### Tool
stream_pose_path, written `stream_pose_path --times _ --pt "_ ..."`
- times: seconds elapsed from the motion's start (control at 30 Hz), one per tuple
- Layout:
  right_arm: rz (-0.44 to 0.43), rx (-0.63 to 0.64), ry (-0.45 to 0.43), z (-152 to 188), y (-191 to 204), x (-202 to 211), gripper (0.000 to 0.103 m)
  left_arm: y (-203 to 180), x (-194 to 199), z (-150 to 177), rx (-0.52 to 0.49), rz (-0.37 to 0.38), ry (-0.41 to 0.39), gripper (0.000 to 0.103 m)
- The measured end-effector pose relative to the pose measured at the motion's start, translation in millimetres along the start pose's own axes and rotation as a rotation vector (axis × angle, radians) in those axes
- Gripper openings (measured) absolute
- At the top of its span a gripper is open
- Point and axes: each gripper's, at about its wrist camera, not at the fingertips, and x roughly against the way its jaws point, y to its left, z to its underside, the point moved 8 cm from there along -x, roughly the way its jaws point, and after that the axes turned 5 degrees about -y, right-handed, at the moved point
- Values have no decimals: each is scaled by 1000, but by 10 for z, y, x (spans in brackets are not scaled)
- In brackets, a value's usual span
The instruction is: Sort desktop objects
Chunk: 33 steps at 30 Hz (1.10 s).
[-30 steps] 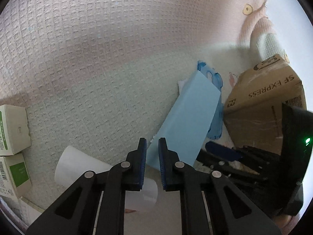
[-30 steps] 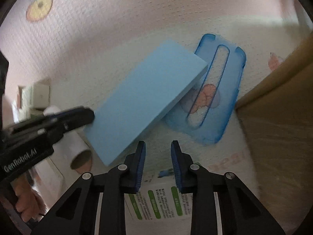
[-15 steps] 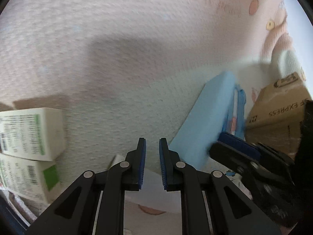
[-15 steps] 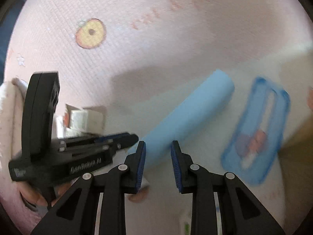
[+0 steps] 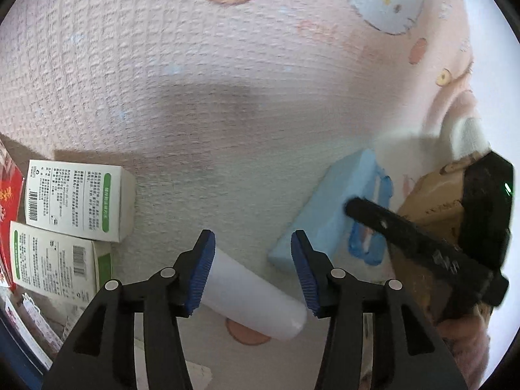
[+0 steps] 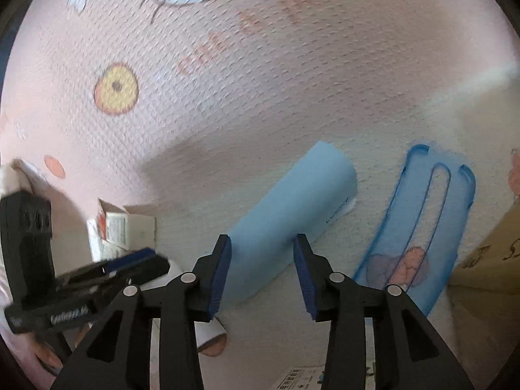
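Observation:
A light blue box [image 6: 286, 221] lies flat on the pink printed cloth [image 6: 260, 65]. My right gripper [image 6: 263, 269] hovers over its near end; the jaws are opening and straddle the box without pressing it. In the left wrist view a white roll [image 5: 256, 295] lies on its side beneath my left gripper [image 5: 253, 269]. Those jaws are opening wide and do not grip the roll. A clear blue phone case [image 6: 419, 227] rests just right of the blue box [image 5: 328, 214].
Two white-and-green cartons [image 5: 78, 201] [image 5: 55, 260] sit at the left beside a red packet [image 5: 6, 214]. A brown cardboard box [image 5: 432, 195] stands at the right behind the right gripper's body [image 5: 422, 243]. A printed leaflet [image 6: 302, 377] lies at the near edge.
Both pairs of jaws have spread from nearly shut to wide. The left gripper has drawn back off the blue box's corner to above the white roll. The blue box now lies flat.

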Motion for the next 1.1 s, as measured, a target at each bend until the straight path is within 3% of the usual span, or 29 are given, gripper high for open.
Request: stream_pose_path --times 0.17,0.27,0.43,0.5,0.77,0.83,0.9,0.93,1.1 --pt "-10 39 -17 -79 84 -85 38 -179 73 95 -97 6 -15 57" --pt "-41 52 16 -68 181 -198 38 -214 -9 149 -101 -2 24 60" --pt "-5 72 18 -66 117 -164 40 -151 -191 83 -60 -20 29 60" --pt "7 72 8 -96 60 -123 51 -118 -248 43 -20 -21 30 60" --pt "59 88 -33 -402 -176 -173 60 3 -424 0 160 78 66 60" --pt "70 117 -25 -461 -189 -279 60 25 -448 13 174 69 68 59" --pt "65 148 -11 -487 -172 -382 60 23 -456 33 150 42 57 43" --pt "71 162 -12 -490 -170 -407 60 19 -463 56 139 27 60 41" --pt "-3 104 -60 -442 -253 -344 59 82 -457 79 131 28 61 40"
